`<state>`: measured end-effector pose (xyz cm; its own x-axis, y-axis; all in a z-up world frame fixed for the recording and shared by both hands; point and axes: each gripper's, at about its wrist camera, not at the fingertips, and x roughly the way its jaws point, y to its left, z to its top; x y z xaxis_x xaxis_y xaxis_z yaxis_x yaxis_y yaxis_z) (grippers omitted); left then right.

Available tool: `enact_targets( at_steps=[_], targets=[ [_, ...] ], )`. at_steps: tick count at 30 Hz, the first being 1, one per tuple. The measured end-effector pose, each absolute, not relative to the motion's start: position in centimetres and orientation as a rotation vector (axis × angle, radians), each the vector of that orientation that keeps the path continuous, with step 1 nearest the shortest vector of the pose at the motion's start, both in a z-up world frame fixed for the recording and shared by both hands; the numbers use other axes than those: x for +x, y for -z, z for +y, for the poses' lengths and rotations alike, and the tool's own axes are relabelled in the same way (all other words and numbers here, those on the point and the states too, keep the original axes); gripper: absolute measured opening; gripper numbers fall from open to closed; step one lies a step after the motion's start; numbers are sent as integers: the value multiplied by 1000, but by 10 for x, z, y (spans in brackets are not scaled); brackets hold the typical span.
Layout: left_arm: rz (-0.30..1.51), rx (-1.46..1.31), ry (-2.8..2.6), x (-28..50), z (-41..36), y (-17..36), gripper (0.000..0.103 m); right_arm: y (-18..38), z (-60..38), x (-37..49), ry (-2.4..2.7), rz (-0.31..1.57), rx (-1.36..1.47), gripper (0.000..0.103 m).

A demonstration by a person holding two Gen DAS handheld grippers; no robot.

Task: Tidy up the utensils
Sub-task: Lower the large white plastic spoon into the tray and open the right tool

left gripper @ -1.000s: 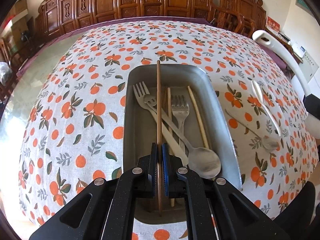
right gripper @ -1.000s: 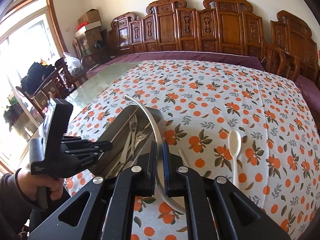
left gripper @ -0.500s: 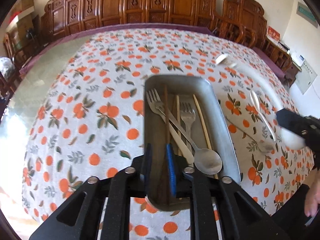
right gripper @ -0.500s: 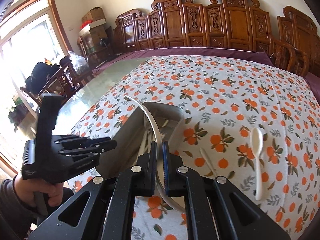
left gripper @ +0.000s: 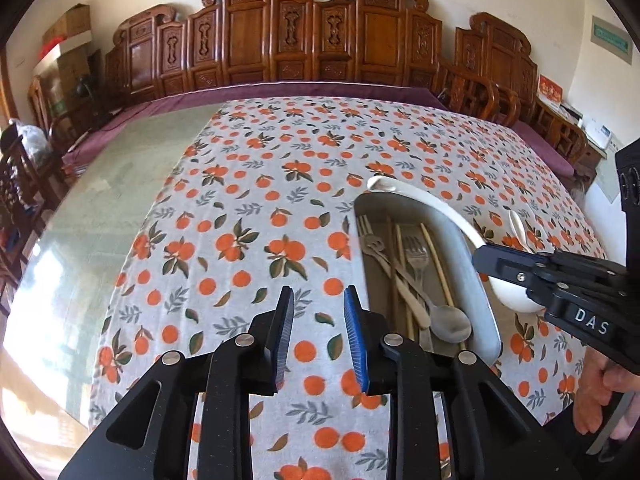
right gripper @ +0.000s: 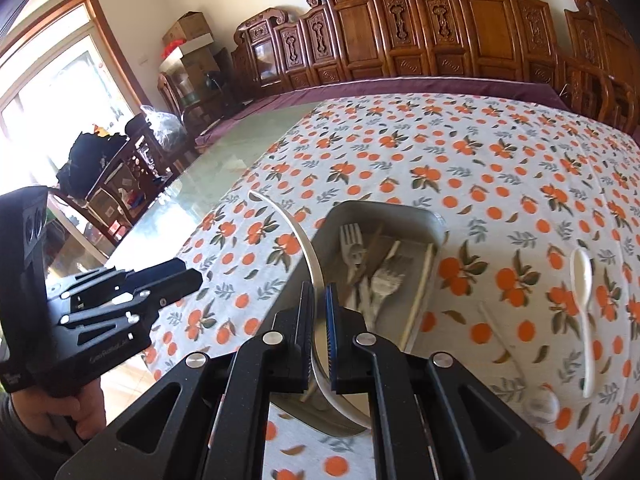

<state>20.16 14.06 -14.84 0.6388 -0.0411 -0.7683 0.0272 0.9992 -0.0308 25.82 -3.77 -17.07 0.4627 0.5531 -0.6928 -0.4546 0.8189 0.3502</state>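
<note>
A metal tray (left gripper: 478, 280) on the orange-print tablecloth holds forks, a metal spoon (left gripper: 450, 322) and several chopsticks (left gripper: 438, 264). My left gripper (left gripper: 318, 334) is open and empty, left of the tray above the cloth. My right gripper (right gripper: 318, 328) is shut on a white ladle (right gripper: 302, 240), held over the tray (right gripper: 434, 220); its long curved handle (left gripper: 424, 200) arcs above the tray's right side in the left wrist view. A white spoon (right gripper: 584, 300) lies on the cloth right of the tray.
A small metal spoon (right gripper: 538, 398) lies on the cloth near the white spoon. Carved wooden chairs (left gripper: 320, 40) line the far side of the table. Bare glass tabletop (left gripper: 100, 208) is to the left of the cloth.
My left gripper let go of the dark chopstick in the tray, opened and drew back to the left. My right gripper brought the white ladle over the tray.
</note>
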Motion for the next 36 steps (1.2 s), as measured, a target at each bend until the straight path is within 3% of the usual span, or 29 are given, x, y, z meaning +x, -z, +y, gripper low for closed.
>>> enact_targets(
  at_steps=[16,36],
  targets=[
    [872,-47,29,200,155,152,24,214,-32,294,-589,1027,331,8],
    [870,-35,37,200,149,151,24,231,-42,304,-487,1042,274,5]
  ],
)
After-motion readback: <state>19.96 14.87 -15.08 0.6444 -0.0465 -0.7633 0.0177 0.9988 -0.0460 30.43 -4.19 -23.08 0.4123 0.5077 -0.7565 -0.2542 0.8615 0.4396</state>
